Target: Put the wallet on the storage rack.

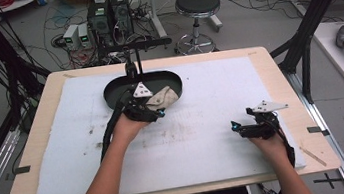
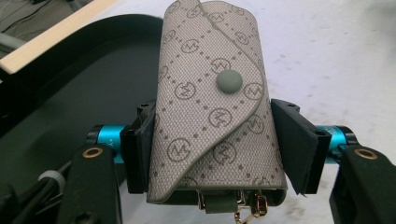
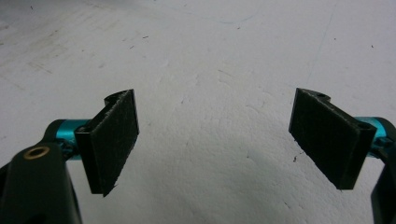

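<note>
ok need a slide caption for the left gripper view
Left gripper clamps a monogram key pouch above the black tray.

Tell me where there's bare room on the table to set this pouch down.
The white mat is bare between the left gripper and the right gripper, and again in its far right part beyond the black tray. Crowded: the tray's near edge, where the left gripper grips the patterned pouch. The right gripper's open jaws hang over bare mat.

The left gripper (image 1: 157, 110) reaches forward on an outstretched forearm, jaws clamped. The right gripper (image 1: 238, 127) rests lower, jaws spread wide.
</note>
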Motion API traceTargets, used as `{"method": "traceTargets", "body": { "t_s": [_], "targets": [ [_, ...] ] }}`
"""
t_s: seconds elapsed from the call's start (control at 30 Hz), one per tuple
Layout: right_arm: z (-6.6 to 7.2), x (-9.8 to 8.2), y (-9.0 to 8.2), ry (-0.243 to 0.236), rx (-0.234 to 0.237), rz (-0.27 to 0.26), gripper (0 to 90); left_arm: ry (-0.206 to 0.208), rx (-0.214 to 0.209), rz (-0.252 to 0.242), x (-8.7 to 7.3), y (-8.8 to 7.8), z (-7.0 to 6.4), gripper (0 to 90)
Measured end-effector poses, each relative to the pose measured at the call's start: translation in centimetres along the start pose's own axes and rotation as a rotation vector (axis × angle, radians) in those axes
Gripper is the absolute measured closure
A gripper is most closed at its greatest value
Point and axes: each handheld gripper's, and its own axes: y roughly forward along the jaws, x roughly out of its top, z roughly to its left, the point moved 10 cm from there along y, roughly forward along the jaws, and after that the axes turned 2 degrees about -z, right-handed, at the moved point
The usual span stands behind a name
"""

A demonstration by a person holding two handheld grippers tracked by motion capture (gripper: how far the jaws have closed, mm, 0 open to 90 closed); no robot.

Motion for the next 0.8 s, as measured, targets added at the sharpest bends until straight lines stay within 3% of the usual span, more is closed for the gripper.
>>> {"method": "traceTargets", "body": {
  "t_s": [0.33,0.8],
  "targets": [
    [0.3,0.2,0.3,-0.006,0.005,0.000,16.3,-0.026,0.048,-0.004,0.1,-1.1,4.3,37.1],
    [0.3,0.1,0.5,-0.008,0.007,0.005,16.2,-0.067,0.090,0.013,-0.5,-0.2,9.0,37.1]
  ]
}}
